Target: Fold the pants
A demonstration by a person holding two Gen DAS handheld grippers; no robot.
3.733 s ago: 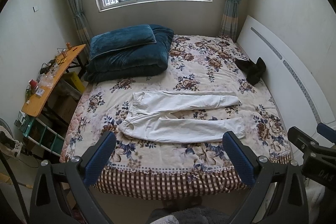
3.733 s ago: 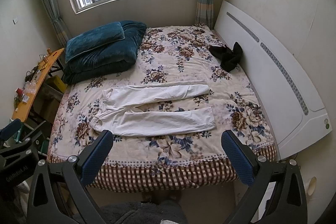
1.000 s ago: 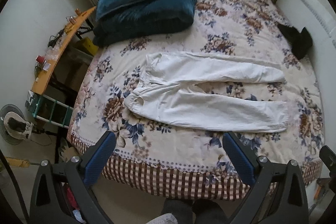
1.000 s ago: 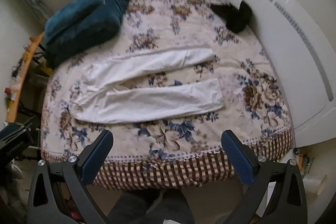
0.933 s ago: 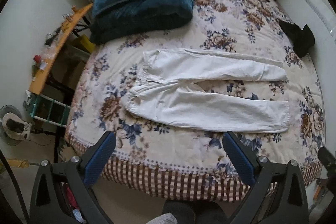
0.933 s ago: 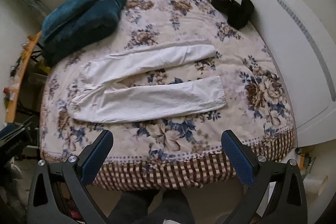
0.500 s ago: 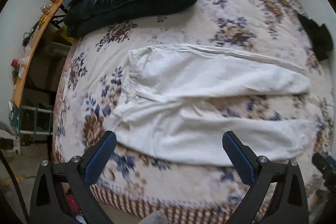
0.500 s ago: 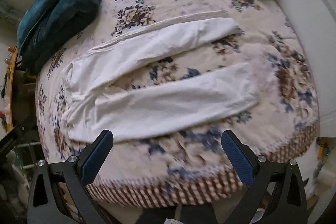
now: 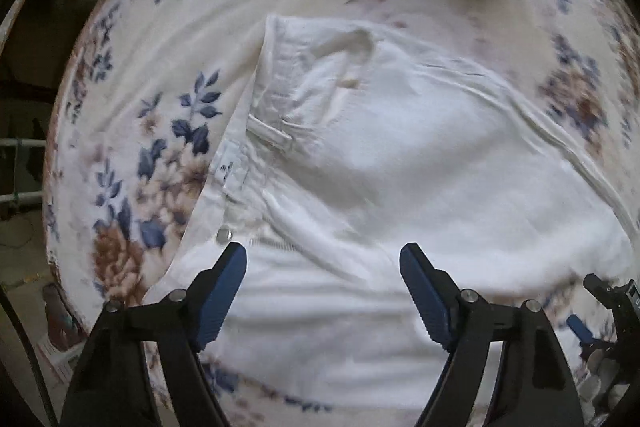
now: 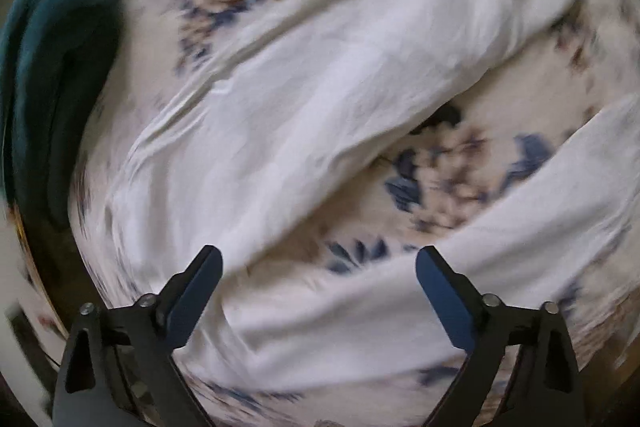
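Left gripper point(image 9: 322, 257): black frame, two blue ribbed pads, jaws closing but still wide, nothing pinched. It points straight down over the waist end of the white woven cotton pants point(image 9: 400, 155); cloth lies beneath and ahead of the pads, contact not clear.

Right gripper point(image 10: 318, 261): same build, jaws closing, still wide, nothing held. Between and ahead of its pads sits the crotch area, where the two legs split.

Pants: one pair, spread flat on the bed, matte, lightly creased, seams raised. Ahead of the left gripper: waistband with one belt loop point(image 9: 270, 135), one round metal button point(image 9: 224, 235) just off the left pad, and a small label inside the band. From the right gripper, one leg runs away up-right and the other passes under the right pad toward the right edge, with a wedge of bedding between them.

Bed: soft quilted bedspread with blue and brown flower print on cream point(image 10: 448, 183), covering nearly the whole view. One dark teal plush blanket point(image 10: 44, 67) lies far left of the right gripper, beyond the waist. Both views are motion-blurred; beyond the bed edge the room is too dark to read.
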